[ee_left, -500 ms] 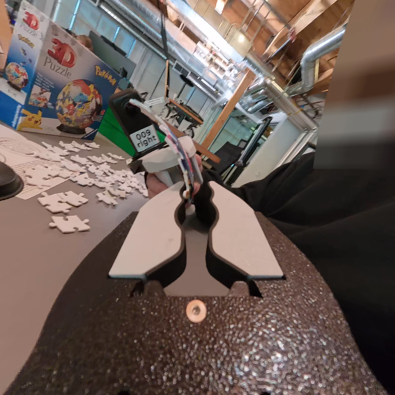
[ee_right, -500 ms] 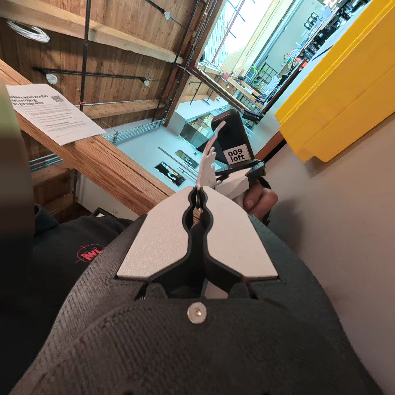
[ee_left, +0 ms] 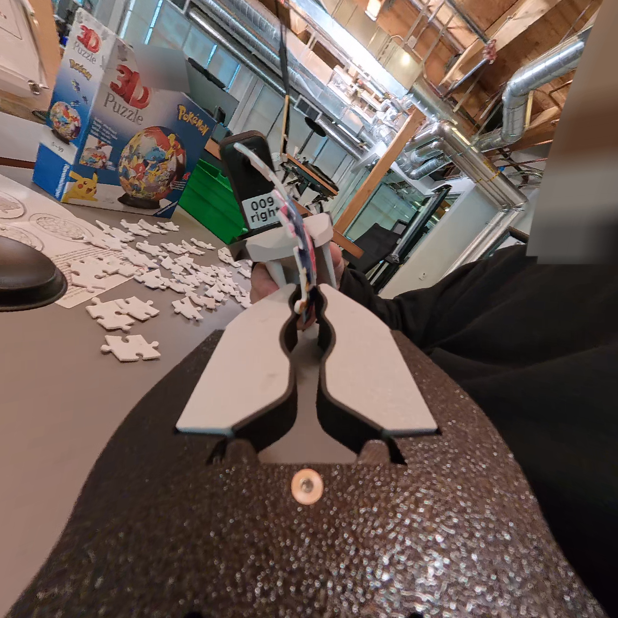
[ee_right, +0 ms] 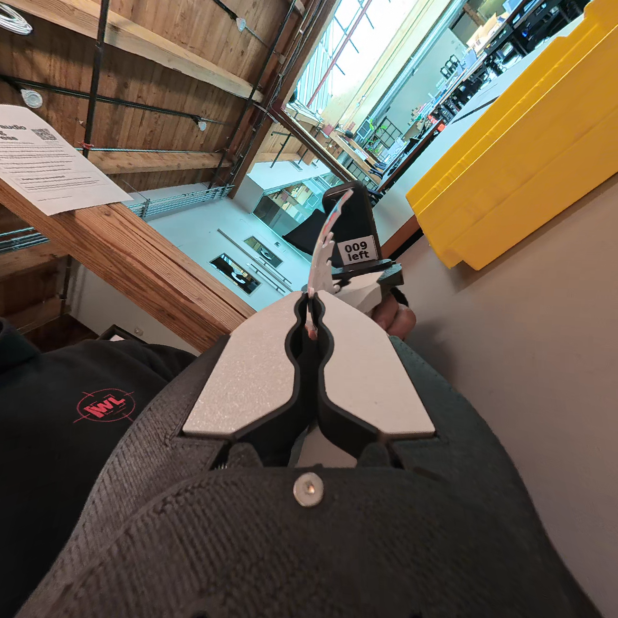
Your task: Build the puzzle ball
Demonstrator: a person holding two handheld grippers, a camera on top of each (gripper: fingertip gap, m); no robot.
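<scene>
Barely shifted, we've swung slightly; left tool (ee_left: 307, 301) and right tool (ee_right: 311, 297) both pinch the curved puzzle strip (ee_left: 294, 230) spanning lengthwise between them.

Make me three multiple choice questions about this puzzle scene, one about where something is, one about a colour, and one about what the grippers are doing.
1. Where do the loose puzzle pieces lie?
A. on the grey table
B. in the green bin
C. inside the puzzle box

2. What colour is the bin in the right wrist view?
A. red
B. yellow
C. white

3. How is the curved strip of joined pieces held?
A. lying free on the table
B. by the left hand-held gripper alone
C. by the left hand-held gripper and the right hand-held gripper, at opposite ends

Key: 1 A, they spread over the tabletop; 2 B, plainly yellow; 3 C, each view shows the strip between its fingers.
</scene>
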